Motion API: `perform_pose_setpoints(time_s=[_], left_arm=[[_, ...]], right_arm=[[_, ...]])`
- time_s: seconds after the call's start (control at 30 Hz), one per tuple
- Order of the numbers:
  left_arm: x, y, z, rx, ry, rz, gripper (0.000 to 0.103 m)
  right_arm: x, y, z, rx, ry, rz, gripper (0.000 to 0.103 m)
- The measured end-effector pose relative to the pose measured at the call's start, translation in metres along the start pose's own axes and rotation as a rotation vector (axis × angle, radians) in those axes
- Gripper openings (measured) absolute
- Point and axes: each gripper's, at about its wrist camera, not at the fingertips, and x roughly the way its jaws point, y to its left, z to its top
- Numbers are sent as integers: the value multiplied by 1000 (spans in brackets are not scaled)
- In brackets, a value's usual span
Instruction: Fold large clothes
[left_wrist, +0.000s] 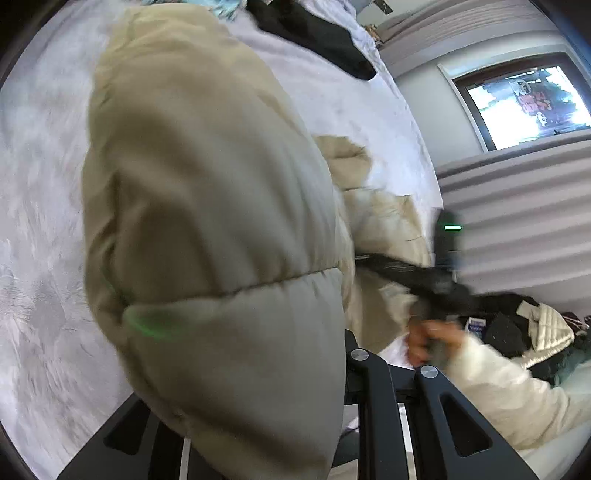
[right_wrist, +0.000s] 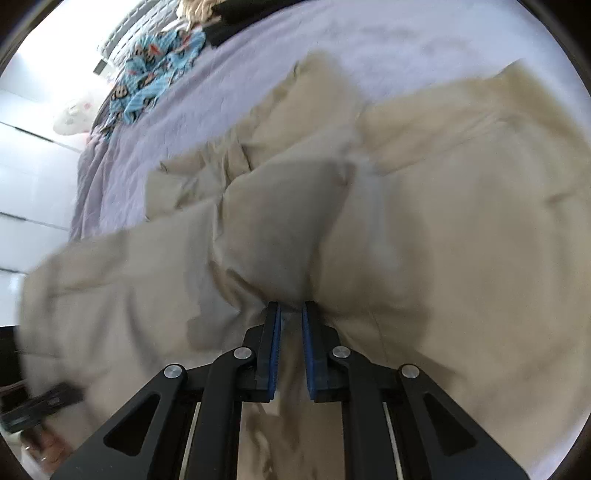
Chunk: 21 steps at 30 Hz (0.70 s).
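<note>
A: Right wrist view: right gripper (right_wrist: 291, 314) clamps a fold of the jacket (right_wrist: 424, 221), spread on the bed (right_wrist: 388, 44).

B: Left wrist view adds a TV (left_wrist: 524, 99); jacket hides the left gripper's tips, apparently pinching it.

A home bedroom. Ahead of the jaws runs a wide bed with a pale lilac cover (right_wrist: 229, 122), clothes strewn at its far end: a blue patterned garment (right_wrist: 155, 77), a black one (left_wrist: 317, 33). Framed picture (left_wrist: 524, 99) on grey wall, right of the jaws.
</note>
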Motion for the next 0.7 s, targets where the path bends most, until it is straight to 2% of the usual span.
perform_pose_setpoints(time_s=[0.1, 0.27, 0.33, 0.4, 0.43, 0.47, 0.5, 0.53, 0.57, 0.7], left_arm=[[2, -54, 6, 36, -8, 47, 24], [42, -135, 18, 56, 25, 132, 24], [57, -159, 23, 92, 42, 173, 25], [69, -180, 29, 127, 63, 174, 29], [80, -193, 35, 148, 81, 170, 29], [89, -203, 38, 165, 100, 157, 39], [96, -210, 40, 177, 124, 121, 60], [106, -218, 42, 180, 153, 61, 69], [115, -224, 44, 180, 166, 31, 74], [165, -236, 51, 223, 249, -145, 74]], right_arm=[[24, -3, 5, -24, 50, 50, 11], [40, -19, 11, -13, 115, 138, 7], [39, -27, 14, 21, 148, 181, 7], [27, -36, 15, 54, 169, 199, 7], [9, -46, 15, 77, 147, 219, 7], [-1, -52, 14, 86, 130, 225, 10], [-25, -66, 11, 100, 88, 226, 11], [-41, -78, 8, 111, 57, 221, 11], [-60, -94, 3, 139, 18, 217, 11], [-106, -149, -30, 268, -63, 197, 11]])
